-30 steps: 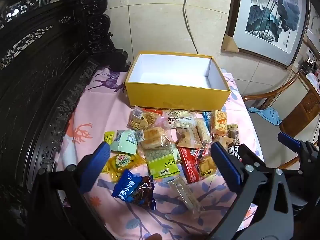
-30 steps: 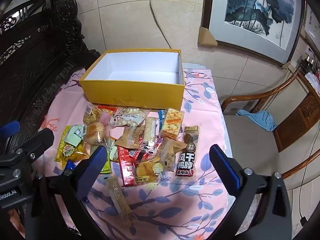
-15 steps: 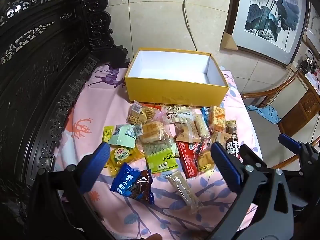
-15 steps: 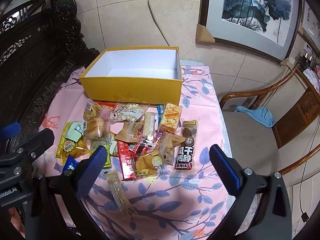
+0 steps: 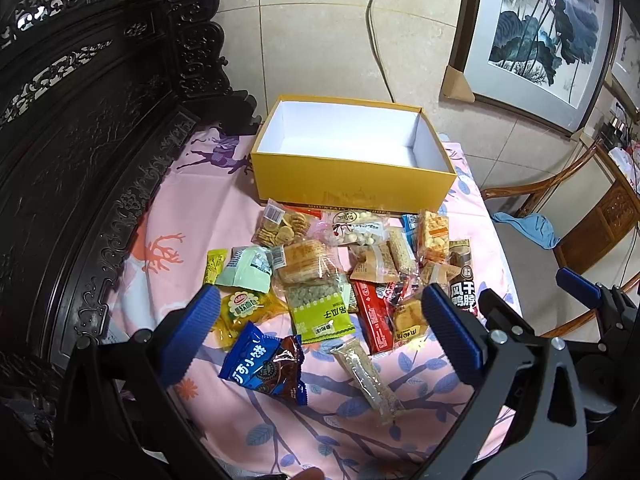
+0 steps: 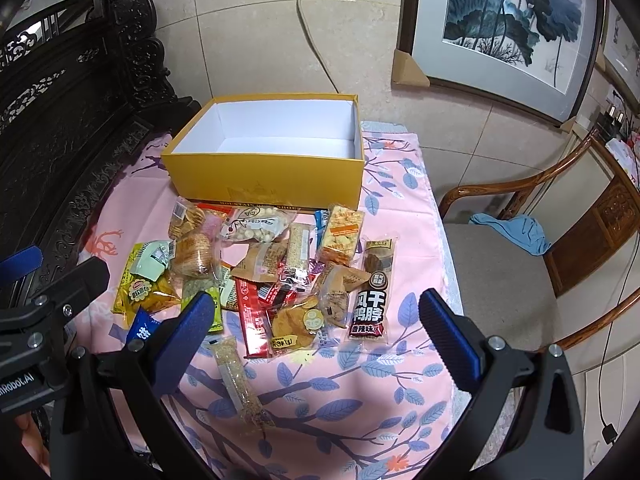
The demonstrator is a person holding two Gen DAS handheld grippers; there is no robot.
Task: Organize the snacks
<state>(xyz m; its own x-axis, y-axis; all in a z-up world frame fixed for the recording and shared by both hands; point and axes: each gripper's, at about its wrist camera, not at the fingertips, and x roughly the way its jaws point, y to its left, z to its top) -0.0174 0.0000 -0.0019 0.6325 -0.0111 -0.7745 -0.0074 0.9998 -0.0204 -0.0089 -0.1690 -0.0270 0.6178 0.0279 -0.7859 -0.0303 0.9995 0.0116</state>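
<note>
While unheld, snacks beyond fingers

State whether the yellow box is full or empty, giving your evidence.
Empty. The yellow box shows only bare white walls and floor; every snack packet lies outside on the cloth.

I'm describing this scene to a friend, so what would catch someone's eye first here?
A bright yellow box, open and empty, stands at the far end of the pink tablecloth. In front of it lies a jumbled heap of snack packets. Both pairs of tongs, left and right, hang open above the near edge.
</note>
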